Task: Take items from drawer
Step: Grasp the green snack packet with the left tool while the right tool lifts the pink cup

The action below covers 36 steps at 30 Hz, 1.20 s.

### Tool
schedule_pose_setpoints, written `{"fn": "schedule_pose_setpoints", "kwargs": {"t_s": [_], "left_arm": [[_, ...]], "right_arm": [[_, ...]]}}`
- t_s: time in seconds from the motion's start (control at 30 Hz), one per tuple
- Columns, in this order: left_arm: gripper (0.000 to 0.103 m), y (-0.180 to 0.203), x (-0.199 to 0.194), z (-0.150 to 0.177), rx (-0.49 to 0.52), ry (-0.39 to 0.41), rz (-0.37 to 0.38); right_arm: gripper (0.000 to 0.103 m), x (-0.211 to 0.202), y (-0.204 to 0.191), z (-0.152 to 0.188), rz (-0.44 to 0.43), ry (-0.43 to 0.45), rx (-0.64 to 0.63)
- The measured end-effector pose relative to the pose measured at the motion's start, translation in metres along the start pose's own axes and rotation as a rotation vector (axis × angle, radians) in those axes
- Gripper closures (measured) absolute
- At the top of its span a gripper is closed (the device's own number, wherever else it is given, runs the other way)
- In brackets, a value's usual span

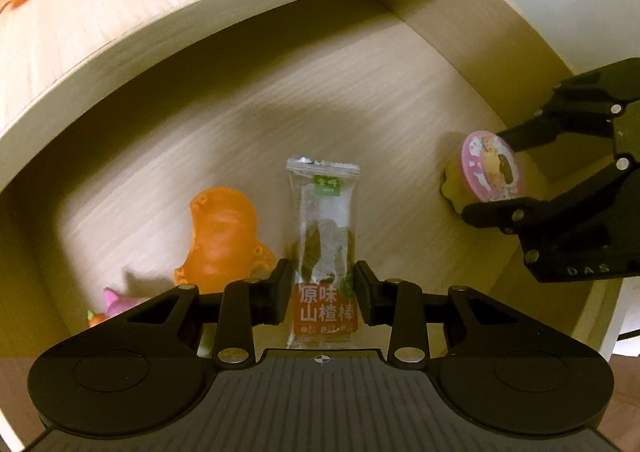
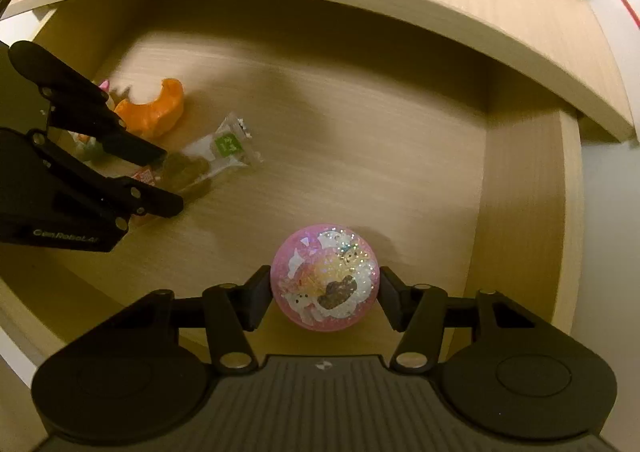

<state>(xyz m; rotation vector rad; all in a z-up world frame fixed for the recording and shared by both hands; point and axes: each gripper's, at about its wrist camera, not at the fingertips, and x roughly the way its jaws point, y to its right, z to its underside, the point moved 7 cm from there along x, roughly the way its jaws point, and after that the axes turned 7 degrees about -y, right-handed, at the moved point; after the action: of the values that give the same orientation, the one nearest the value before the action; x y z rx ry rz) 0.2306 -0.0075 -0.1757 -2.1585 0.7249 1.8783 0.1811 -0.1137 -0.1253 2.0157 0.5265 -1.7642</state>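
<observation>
Snack packet (image 1: 323,252) between left jaws, pink-lidded cup (image 2: 325,276) between right (drawer (image 2: 524,211))

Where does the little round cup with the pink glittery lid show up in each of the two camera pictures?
Left wrist view: the small round cup with the pink glittery lid sits far right, between the right gripper fingers.
Right wrist view: the same cup is at lower centre, between that gripper's own fingers.
Shared landmark: the clear snack packet with a green label on the wooden drawer floor.
</observation>
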Motion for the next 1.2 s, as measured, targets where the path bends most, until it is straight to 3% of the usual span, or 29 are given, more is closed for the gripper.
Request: {"fn": "schedule_pose_setpoints", "kwargs": {"t_s": [0.1,0.2,0.27,0.33,0.37,0.5,0.67,0.73,0.8,1.0,1.07,1.1,1.2], "left_arm": [[0.066,0.005,-0.011,0.005,-0.006,0.02,0.026],[0.066,0.012,-0.042,0.0,0.007,0.107,0.067],[0.066,0.009,-0.079,-0.009,-0.046,0.163,0.162],[0.066,-0.003,-0.129,-0.028,-0.083,0.283,0.234],[0.066,-0.014,-0.156,-0.04,-0.083,0.355,0.203],[0.066,-0.065,-0.223,-0.088,-0.096,0.565,-0.041],[0.066,-0.128,-0.235,-0.123,-0.179,0.635,-0.126],[0.065,-0.152,-0.227,-0.126,-0.2,0.631,-0.13],[0.065,-0.162,-0.207,-0.139,-0.212,0.62,-0.117],[0.064,-0.194,-0.167,-0.156,-0.219,0.559,-0.067],[0.064,-0.196,-0.155,-0.153,-0.212,0.511,-0.08],[0.065,-0.193,-0.158,-0.152,-0.189,0.543,-0.098],[0.062,-0.186,-0.158,-0.148,-0.137,0.526,-0.145]], "right_arm": [[0.047,-0.003,-0.001,-0.001,-0.006,0.025,-0.004],[0.047,-0.023,0.003,-0.007,0.002,0.077,0.012],[0.047,-0.052,0.01,-0.018,-0.005,0.153,0.035],[0.047,-0.09,0.017,-0.034,0.001,0.256,0.05],[0.047,-0.114,0.021,-0.045,0.009,0.323,0.054],[0.047,-0.188,0.031,-0.092,0.068,0.561,0.073],[0.047,-0.217,0.013,-0.152,0.115,0.737,0.078],[0.047,-0.209,0.001,-0.17,0.093,0.749,0.076],[0.047,-0.192,-0.014,-0.185,0.126,0.739,0.074],[0.047,-0.139,-0.035,-0.206,0.196,0.642,0.088],[0.047,-0.122,-0.042,-0.211,0.263,0.615,0.053],[0.047,-0.116,-0.044,-0.212,0.276,0.606,0.049],[0.047,-0.102,-0.047,-0.216,0.28,0.583,0.053]]}}
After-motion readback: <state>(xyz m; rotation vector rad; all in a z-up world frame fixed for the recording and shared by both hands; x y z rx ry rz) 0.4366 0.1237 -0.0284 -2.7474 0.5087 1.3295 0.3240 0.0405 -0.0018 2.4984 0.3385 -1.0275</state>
